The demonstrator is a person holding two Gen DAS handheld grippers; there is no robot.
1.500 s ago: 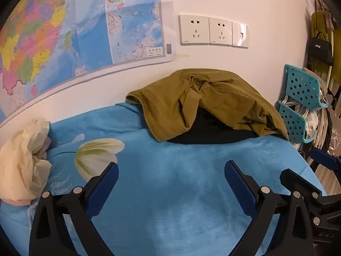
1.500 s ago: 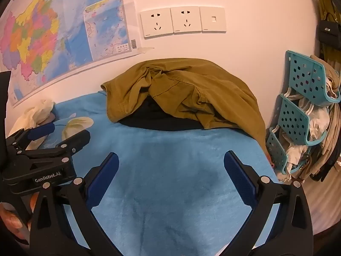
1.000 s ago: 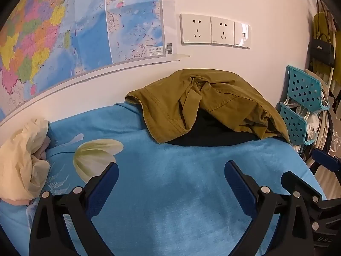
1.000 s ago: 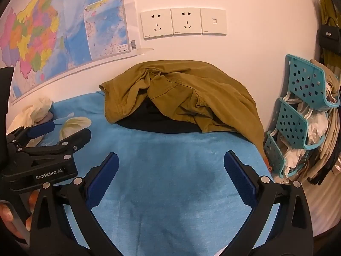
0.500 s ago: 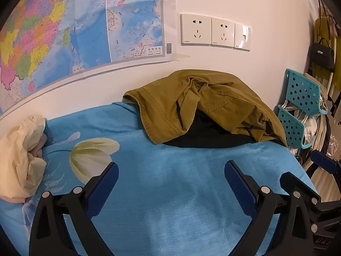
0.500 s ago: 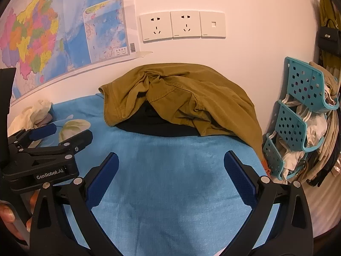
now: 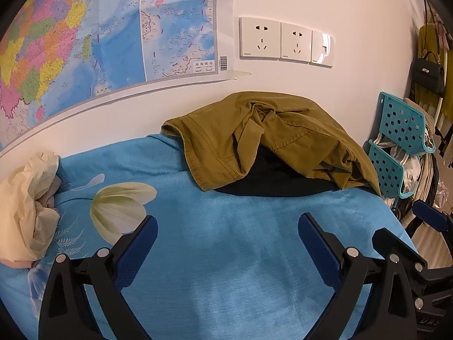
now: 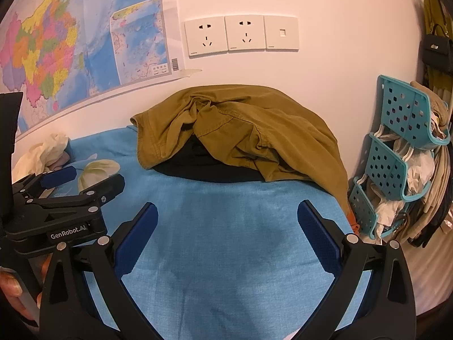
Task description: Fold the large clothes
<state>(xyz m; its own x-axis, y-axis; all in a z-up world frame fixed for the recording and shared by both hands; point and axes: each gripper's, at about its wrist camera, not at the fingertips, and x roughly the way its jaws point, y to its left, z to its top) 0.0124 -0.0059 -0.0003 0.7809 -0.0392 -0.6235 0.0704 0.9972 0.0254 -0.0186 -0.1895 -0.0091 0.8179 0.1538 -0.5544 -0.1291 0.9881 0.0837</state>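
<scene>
Left wrist view: my left gripper (image 7: pixel 226 240) stands with its jaws spread wide, blue pads facing each other over bare blue bedsheet (image 7: pixel 226 269), and nothing is between them. My right gripper (image 8: pixel 226 232) is the same in its own view, jaws wide apart and holding nothing; it also shows at the right edge of the left view, just beside me.

The olive-brown garment (image 7: pixel 263 136) lies in a rumpled heap at the far side of the bed, against the white wall and below the wall sockets (image 7: pixel 286 42). Its cloth is thick, with stitched seams and a hemmed edge along the near left flap, which hangs down flat. The middle is bunched into deep creases. It is draped over a black garment (image 7: pixel 271 175), whose dark edge shows beneath it on the sheet. The heap is well apart from both sets of fingers.

A cream cloth bundle (image 7: pixel 25 204) sits at the left by a printed tulip. A map (image 7: pixel 85 42) hangs on the wall, and a teal rack (image 8: pixel 396 153) stands to the right of the bed.
</scene>
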